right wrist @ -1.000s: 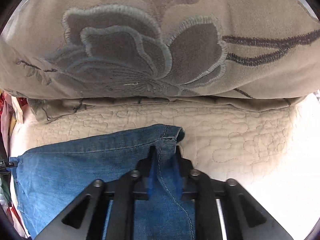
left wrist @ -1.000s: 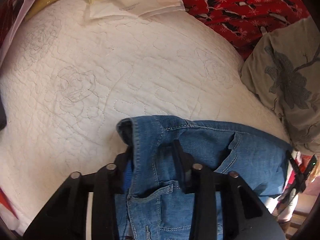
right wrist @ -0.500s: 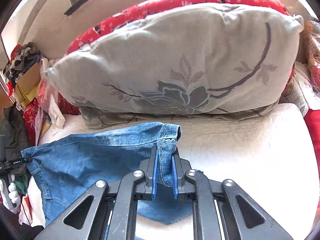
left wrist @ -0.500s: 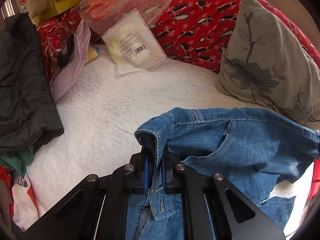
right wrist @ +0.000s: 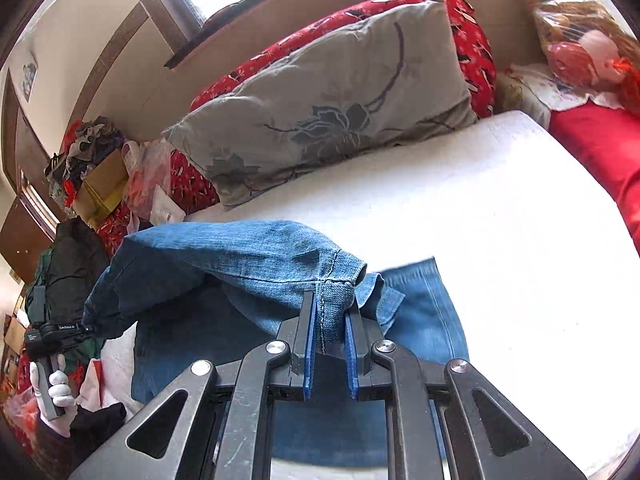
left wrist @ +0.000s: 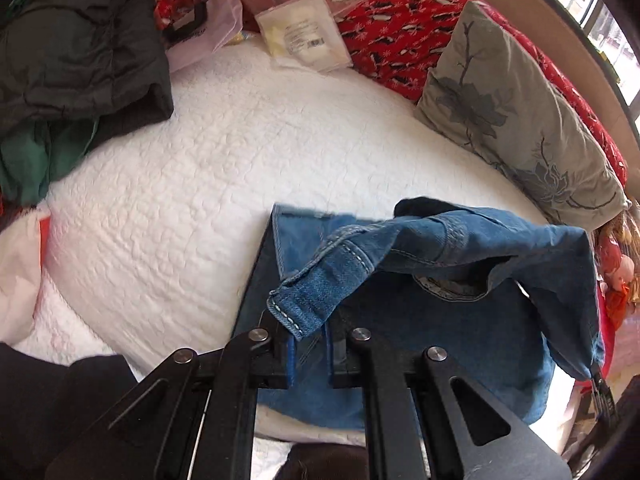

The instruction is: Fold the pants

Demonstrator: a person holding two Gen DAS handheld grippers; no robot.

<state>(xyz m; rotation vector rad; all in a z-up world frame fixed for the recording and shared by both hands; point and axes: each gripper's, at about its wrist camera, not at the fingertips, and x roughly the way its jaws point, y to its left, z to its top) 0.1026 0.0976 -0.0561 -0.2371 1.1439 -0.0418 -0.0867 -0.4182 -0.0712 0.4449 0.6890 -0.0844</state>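
jeans stretched crosswise above bed, left hand-held gripper clamping waistband – right hand-held gripper loosening on hem

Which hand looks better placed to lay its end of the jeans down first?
Probably the right hand-held gripper: its jaws are opening around the jeans hem, right above the bottom layer. The left hand-held gripper is clamped shut on the waistband.

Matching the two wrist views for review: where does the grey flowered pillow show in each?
Left wrist: the grey flowered pillow lies upper right, against the red patterned bedding, beyond the jeans.
Right wrist: the pillow sits upper centre, above the white quilt.
Shared landmark: the lifted jeans, in front of the pillow in both.
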